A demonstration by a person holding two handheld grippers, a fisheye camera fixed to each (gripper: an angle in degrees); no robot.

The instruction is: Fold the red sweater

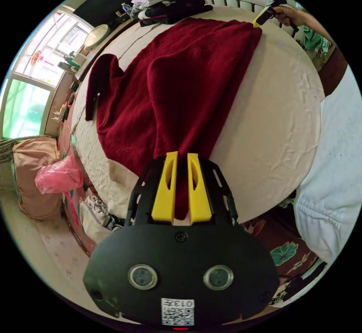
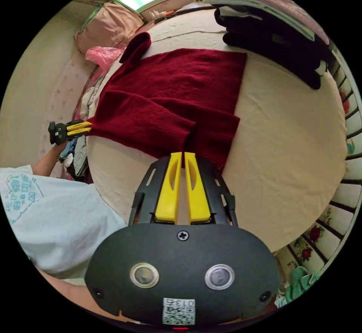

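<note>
Cream sheet-covered bed carries the dark red knit sweater spread flat w/ one sleeve folded over, left gripper & right gripper each clamped onto its edge.

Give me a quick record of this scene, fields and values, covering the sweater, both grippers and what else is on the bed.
garment: red sweater, flat on bed, one sleeve folded across body
left gripper: shut on sweater edge
right gripper: shut on sweater edge
surface: cream bed sheet
nearby: folded clothes stack
beside bed: pink plastic bag
</note>
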